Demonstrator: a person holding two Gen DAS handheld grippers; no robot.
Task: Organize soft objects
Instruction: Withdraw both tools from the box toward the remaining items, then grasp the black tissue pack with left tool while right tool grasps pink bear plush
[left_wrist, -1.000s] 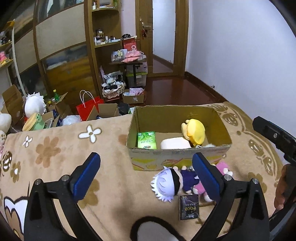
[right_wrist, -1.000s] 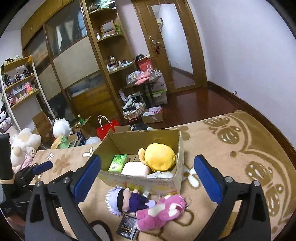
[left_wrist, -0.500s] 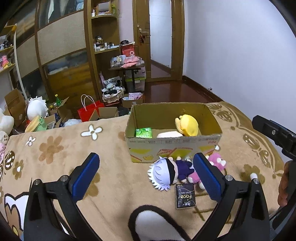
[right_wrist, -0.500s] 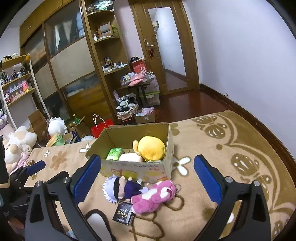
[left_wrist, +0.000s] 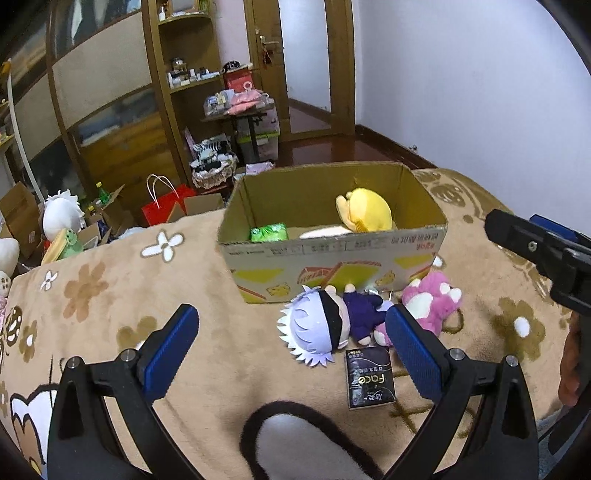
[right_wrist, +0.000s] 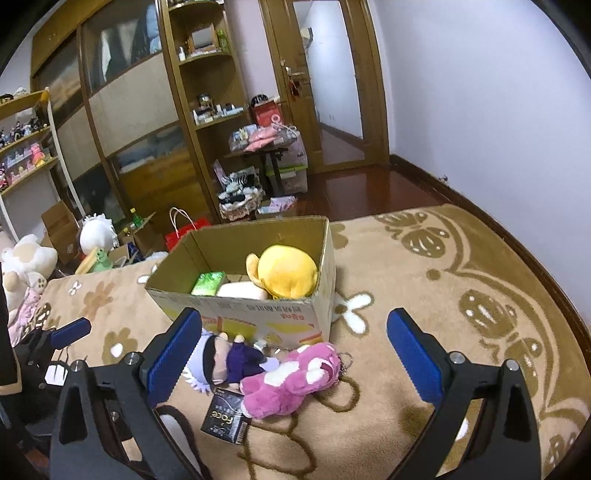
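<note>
Fingers of my left gripper (left_wrist: 291, 339) and my right gripper (right_wrist: 295, 347) are both spread wide and hold nothing. Nearest me on the tan blanket (left_wrist: 110, 295) lies a black tissue pack (left_wrist: 369, 376), touching a white-haired doll (left_wrist: 317, 328) and a pink plush (right_wrist: 291, 376) side by side. Just behind them stands the cardboard box (left_wrist: 332, 258), holding a yellow plush (left_wrist: 365, 214), a green pack (left_wrist: 269, 233) and something white.
</note>
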